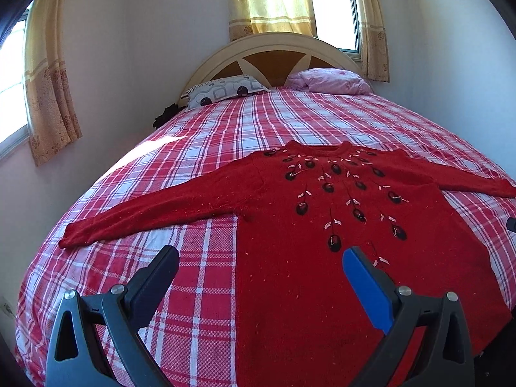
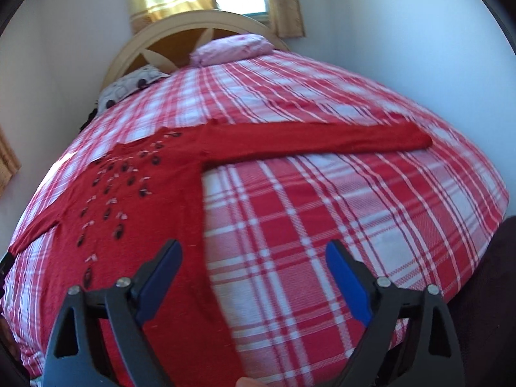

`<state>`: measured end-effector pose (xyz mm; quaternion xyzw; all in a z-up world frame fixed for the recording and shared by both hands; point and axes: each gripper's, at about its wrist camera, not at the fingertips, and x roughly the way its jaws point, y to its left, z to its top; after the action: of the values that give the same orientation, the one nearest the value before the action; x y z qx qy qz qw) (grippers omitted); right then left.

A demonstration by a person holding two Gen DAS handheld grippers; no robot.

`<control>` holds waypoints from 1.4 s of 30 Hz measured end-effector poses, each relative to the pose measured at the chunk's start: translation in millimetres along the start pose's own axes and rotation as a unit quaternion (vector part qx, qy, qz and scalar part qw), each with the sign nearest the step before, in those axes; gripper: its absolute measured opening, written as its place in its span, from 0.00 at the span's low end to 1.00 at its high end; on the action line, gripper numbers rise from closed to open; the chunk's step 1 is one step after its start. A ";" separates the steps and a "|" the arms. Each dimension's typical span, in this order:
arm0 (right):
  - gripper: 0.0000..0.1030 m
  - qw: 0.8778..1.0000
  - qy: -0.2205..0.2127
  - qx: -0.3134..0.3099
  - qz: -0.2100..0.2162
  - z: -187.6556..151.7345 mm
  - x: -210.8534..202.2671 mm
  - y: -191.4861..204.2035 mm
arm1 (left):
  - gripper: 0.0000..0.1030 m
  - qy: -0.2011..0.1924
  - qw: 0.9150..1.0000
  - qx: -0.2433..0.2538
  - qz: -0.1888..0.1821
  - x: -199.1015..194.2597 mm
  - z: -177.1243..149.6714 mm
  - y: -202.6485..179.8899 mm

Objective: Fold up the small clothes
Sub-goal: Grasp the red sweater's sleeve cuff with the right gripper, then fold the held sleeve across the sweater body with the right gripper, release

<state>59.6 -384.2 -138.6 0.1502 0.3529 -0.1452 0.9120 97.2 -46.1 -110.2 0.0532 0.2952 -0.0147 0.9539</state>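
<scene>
A red knitted sweater (image 1: 290,242) with dark embroidered flowers lies flat, front up, on the bed, both sleeves spread out sideways. Its left sleeve (image 1: 135,216) reaches toward the bed's left edge. In the right wrist view the sweater's body (image 2: 145,213) lies at the left and its right sleeve (image 2: 322,142) stretches across to the right. My left gripper (image 1: 261,254) hovers open over the sweater's lower left side edge, nothing between its fingers. Over the lower right side edge my right gripper (image 2: 253,251) stands open, empty too.
The bed has a red and white plaid cover (image 1: 200,290). A patterned pillow (image 1: 222,92) and a pink pillow (image 1: 332,80) lie by the cream headboard (image 1: 274,51). Curtained windows (image 1: 290,3) are behind and to the left. White walls close in on both sides.
</scene>
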 end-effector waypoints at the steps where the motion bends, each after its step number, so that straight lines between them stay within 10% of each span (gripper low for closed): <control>1: 0.85 1.000 0.003 0.008 -0.008 1.5 5.0 -8.3 | 0.99 0.000 1.000 0.002 -0.001 4.1 1.7 -1.9; 24: 0.59 0.955 -0.032 0.282 -0.081 86.3 63.7 -234.5 | 0.99 0.044 0.999 0.031 0.004 98.6 26.3 -22.5; 32: 0.46 0.953 -0.030 0.293 -0.078 103.6 86.3 -255.2 | 0.99 0.055 0.998 0.020 -0.014 111.9 28.4 -25.2; 36: 0.16 0.958 -0.015 0.274 -0.082 113.0 98.6 -253.2 | 0.99 0.061 0.998 0.023 -0.026 115.0 27.3 -27.6; 42: 0.10 0.975 -0.022 0.205 -0.080 131.9 95.1 -213.5 | 0.99 0.065 0.996 0.018 -0.054 113.3 29.5 -25.4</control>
<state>126.9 -643.9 -147.5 0.3025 0.3058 -0.2902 0.8548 205.8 -74.2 -152.3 0.0555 0.3585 -0.0685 0.9293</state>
